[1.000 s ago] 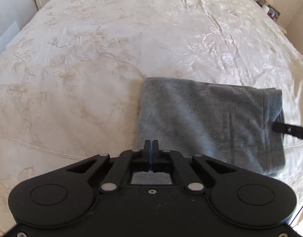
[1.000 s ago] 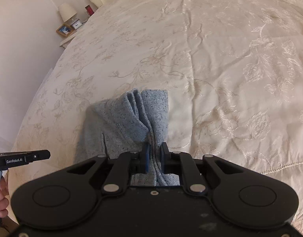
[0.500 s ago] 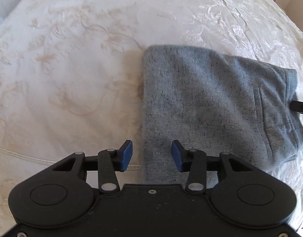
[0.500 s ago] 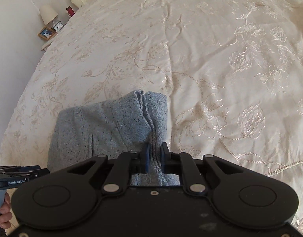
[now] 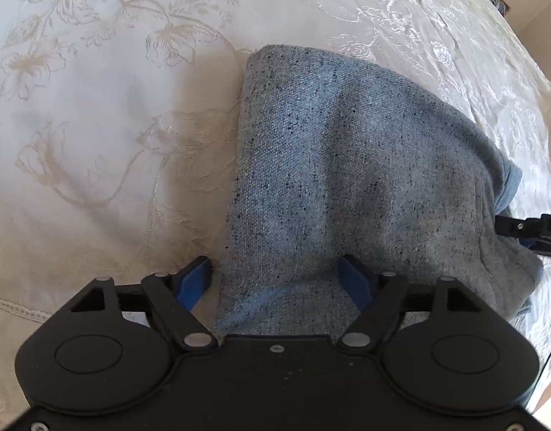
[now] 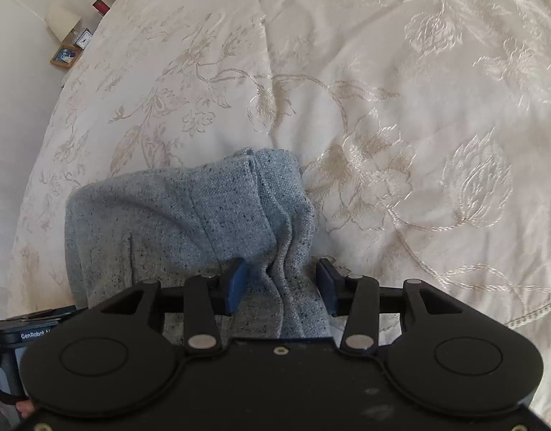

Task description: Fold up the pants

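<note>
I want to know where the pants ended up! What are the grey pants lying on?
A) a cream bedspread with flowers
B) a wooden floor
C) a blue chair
A: the folded grey pants lie flat on the cream flowered bedspread, which shows around them in both views.

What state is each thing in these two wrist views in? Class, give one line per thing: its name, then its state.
pants: grey, folded into a compact stack, lying on the bed, released.
left hand-held gripper: open, jaws just widened, straddling the near edge of the pants without pinching.
right hand-held gripper: open, jaws just widened, bunched fabric edge loose between the pads.
bedspread: cream, embroidered, spread out, lightly creased.
</note>
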A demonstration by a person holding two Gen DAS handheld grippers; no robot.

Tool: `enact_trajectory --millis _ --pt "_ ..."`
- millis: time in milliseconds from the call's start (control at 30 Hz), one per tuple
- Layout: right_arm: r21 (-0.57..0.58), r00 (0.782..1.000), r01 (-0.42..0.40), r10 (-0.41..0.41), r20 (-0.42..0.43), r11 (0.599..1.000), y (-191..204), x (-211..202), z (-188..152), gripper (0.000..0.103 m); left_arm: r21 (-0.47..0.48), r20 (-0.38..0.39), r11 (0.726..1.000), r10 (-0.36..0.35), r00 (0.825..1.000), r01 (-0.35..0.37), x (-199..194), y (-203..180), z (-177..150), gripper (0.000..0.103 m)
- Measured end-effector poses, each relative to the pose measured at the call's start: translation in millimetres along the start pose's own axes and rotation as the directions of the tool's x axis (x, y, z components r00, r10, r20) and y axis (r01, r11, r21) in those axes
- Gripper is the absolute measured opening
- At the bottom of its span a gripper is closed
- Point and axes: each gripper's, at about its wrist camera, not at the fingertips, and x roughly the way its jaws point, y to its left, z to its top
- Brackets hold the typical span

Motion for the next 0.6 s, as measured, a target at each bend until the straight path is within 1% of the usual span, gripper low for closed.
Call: enact_trajectory --millis 33,67,100,133,167,200,300,333,400,467,600 --pt "0.022 1.0 -0.015 0.016 -0.006 1.0 -3.4 3.9 0.8 0.048 -0.018 -0.005 1.0 -0.011 1.0 0.011 0.3 2.8 1.1 0.078" --pt "0.042 0.999 -0.035 0.035 -0.007 0.999 -6.8 6.3 1.2 0.049 -0.024 -0.006 0.999 -0.025 1.0 0.025 -0.7 4.9 1.3 0.068" --pt "0.053 0.998 -0.057 0.058 -0.004 0.997 -9.8 7.9 1.4 0.047 -0.025 -0.005 0.998 -0.055 0.998 0.055 -3.1 6.1 1.7 0.048" --pt "0.054 0.997 -0.072 0.072 -0.002 0.996 -12.2 7.7 1.0 0.044 -0.039 -0.009 0.996 -0.081 0.997 0.08 -6.4 7.5 3.0 0.035" --pt "0.054 0.996 -0.091 0.09 0.003 0.994 -13.7 5.8 -0.2 0.033 -0.055 -0.008 0.996 -0.077 0.997 0.076 -10.4 7.1 2.9 0.022" --pt "0.053 0.995 -0.103 0.103 0.007 0.993 -13.3 2.9 -1.8 0.024 -0.056 0.0 0.996 -0.062 0.998 0.062 -15.0 5.4 2.2 0.016" --pt "-0.009 0.997 -0.07 0.07 0.037 0.998 2.8 -15.7 -5.1 0.02 -0.024 0.044 1.0 0.001 0.999 0.0 -32.9 -7.6 0.1 0.011" --pt "-0.026 0.997 -0.059 0.06 0.049 0.998 9.3 -22.7 -6.2 0.019 -0.021 0.063 1.0 0.015 0.998 -0.014 -40.2 -11.1 -0.5 0.01" --pt "-0.046 0.995 -0.053 0.056 0.078 0.998 22.3 -38.8 -7.6 0.018 -0.025 0.097 1.0 0.018 0.995 -0.016 -56.8 -14.5 -2.7 0.009" --pt "-0.056 0.993 -0.06 0.065 0.099 0.997 33.9 -54.6 -9.4 0.017 -0.033 0.124 0.999 0.007 0.992 -0.003 -73.8 -14.5 -4.9 0.009" --pt "-0.115 0.989 -0.073 0.087 0.122 0.991 64.9 -79.8 -13.7 0.017 -0.019 0.183 0.999 0.054 0.982 -0.052 -103.7 -12.1 -9.6 0.009"
